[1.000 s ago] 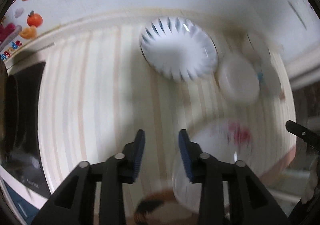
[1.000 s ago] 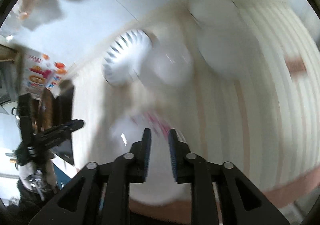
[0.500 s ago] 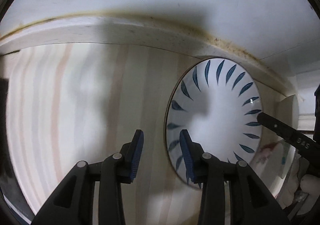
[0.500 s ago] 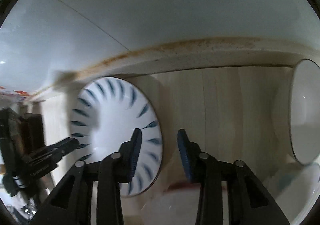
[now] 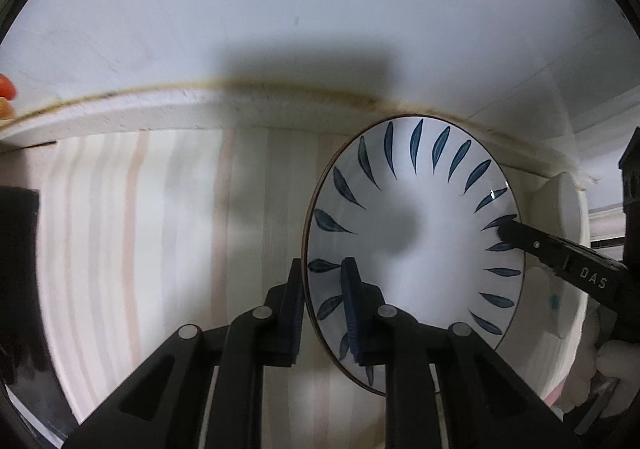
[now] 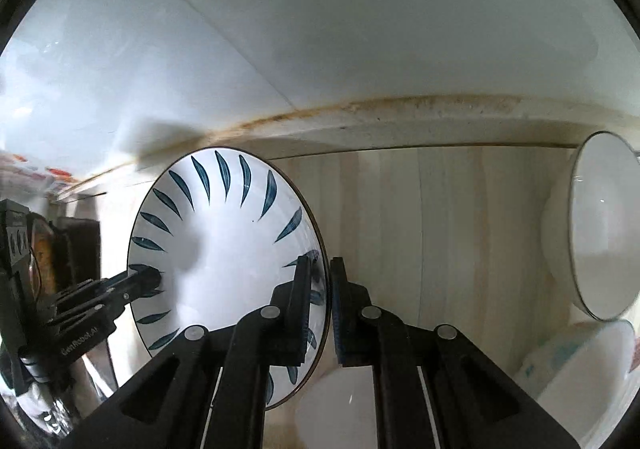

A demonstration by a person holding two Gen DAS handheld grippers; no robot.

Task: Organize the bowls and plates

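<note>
A white plate with blue leaf marks (image 5: 432, 233) lies on the pale striped counter by the back wall. My left gripper (image 5: 324, 281) straddles its left rim, one finger outside and one inside, closed on the rim. In the right wrist view the same plate (image 6: 224, 245) sits left of centre, and my right gripper (image 6: 322, 281) is closed on its right rim. Each gripper shows in the other's view, the right gripper (image 5: 560, 253) and the left gripper (image 6: 120, 289), at opposite edges of the plate.
A white bowl (image 6: 600, 233) sits at the right, with another white dish with blue marks (image 6: 580, 369) below it and a small white bowl (image 6: 340, 409) under my right gripper. A white bowl (image 5: 560, 269) lies just behind the plate. A dark appliance (image 5: 16, 269) stands at far left.
Both grippers have moved in onto the leaf plate and closed on its opposite rims. Half a second ago their jaws stood wider beside it.
</note>
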